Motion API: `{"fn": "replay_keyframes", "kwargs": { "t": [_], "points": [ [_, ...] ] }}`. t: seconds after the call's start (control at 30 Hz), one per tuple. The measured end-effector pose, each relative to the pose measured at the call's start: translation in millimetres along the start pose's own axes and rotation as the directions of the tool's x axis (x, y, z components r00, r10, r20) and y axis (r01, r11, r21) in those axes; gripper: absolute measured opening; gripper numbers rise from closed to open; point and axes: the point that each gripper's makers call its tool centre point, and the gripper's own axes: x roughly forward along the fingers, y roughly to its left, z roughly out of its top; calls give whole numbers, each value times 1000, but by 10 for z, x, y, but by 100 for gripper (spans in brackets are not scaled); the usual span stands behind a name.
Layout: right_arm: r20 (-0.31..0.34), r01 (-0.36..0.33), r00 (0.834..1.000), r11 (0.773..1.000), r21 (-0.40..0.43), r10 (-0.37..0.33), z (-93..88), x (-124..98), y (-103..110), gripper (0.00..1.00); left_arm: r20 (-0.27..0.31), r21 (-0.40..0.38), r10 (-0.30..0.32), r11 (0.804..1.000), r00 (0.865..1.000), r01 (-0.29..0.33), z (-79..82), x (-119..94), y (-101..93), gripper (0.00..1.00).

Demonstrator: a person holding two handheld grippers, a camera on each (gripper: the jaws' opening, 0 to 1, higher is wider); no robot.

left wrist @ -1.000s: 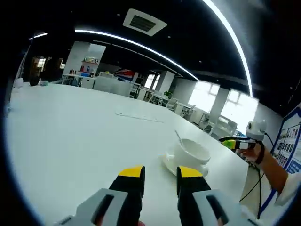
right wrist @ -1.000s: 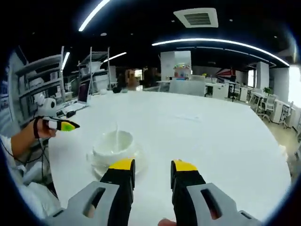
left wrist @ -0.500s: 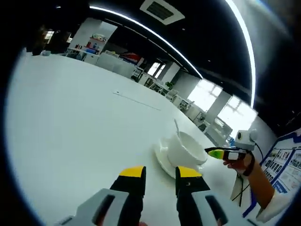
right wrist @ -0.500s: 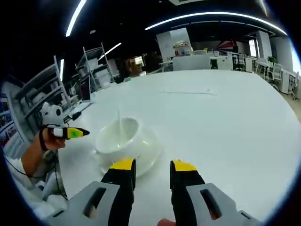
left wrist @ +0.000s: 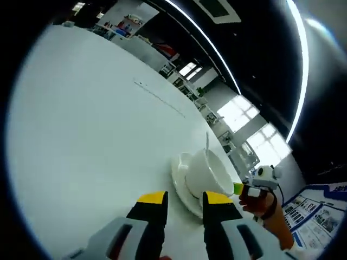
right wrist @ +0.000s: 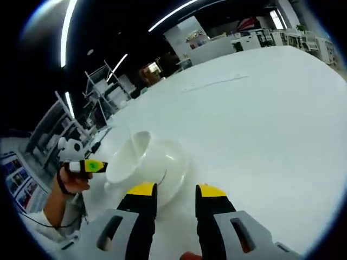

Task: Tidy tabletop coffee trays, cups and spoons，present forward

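Observation:
A white coffee cup point(left wrist: 209, 172) stands on a white saucer point(left wrist: 180, 179) on the white table, with a spoon point(left wrist: 206, 143) handle sticking up out of the cup. My left gripper point(left wrist: 184, 199) is open, and the saucer's near rim lies just ahead of the gap between its jaws. In the right gripper view the cup point(right wrist: 134, 160) and saucer point(right wrist: 174, 172) sit just ahead and left of my right gripper point(right wrist: 176, 190), which is open with nothing between its jaws. The right gripper point(left wrist: 242, 189) shows beside the cup, and the left gripper point(right wrist: 89, 165) shows left of the cup.
The wide white tabletop point(left wrist: 81, 119) stretches away, with a thin seam line point(left wrist: 157, 96) across it. A person's hand point(right wrist: 69, 181) holds the left gripper. Shelving point(right wrist: 100, 105) stands beyond the table's left edge, and desks and windows point(left wrist: 238, 116) lie farther off.
Both views have tilted and closed in on the cup and saucer, which now look larger and sit right at the jaw tips. Both pairs of jaws keep the same gap.

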Motion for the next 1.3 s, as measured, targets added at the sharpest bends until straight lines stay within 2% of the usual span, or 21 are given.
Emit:
{"fn": "replay_keyframes", "kwargs": {
  "t": [0.13,0.17,0.3,0.33,0.4,0.53,0.7,0.87,1.03,1.17,1.3],
  "points": [
    [-25,-31,999,998,59,33,-41,53,46,28,-5,-33,0,999,1000,-1,68,106,58,26],
    [-52,-32,998,996,82,36,-84,75,45,28,-15,-27,1,1000,1000,-2,63,146,71,26],
    [-70,-21,997,993,120,29,-103,114,-2,28,-25,-40,6,999,1000,-7,-14,185,34,26],
    [-74,-22,997,992,123,31,-108,120,-1,27,-26,-48,8,999,1000,-9,39,209,90,26],
    [-79,-24,996,991,134,35,-114,124,23,27,-32,-66,8,998,999,-10,35,242,113,25],
    [-81,-12,996,991,131,23,-109,144,21,27,-61,-75,27,997,998,-31,-40,301,172,24],
    [-87,-6,996,992,128,17,-120,172,53,26,-64,-89,34,995,997,-40,30,378,251,24],
    [-103,14,995,993,119,-2,-119,187,37,24,-68,-108,38,993,997,-45,7,433,226,23],
    [-112,30,994,994,105,-18,-108,210,34,24,-71,-107,57,992,996,-64,105,509,271,22],
    [-117,36,993,993,112,-23,-118,219,34,21,-73,-94,76,992,994,-83,16,521,205,20],
    [-130,69,990,993,96,-57,-159,229,29,13,-73,-84,97,991,993,-103,-68,536,189,13]
  ]
}}
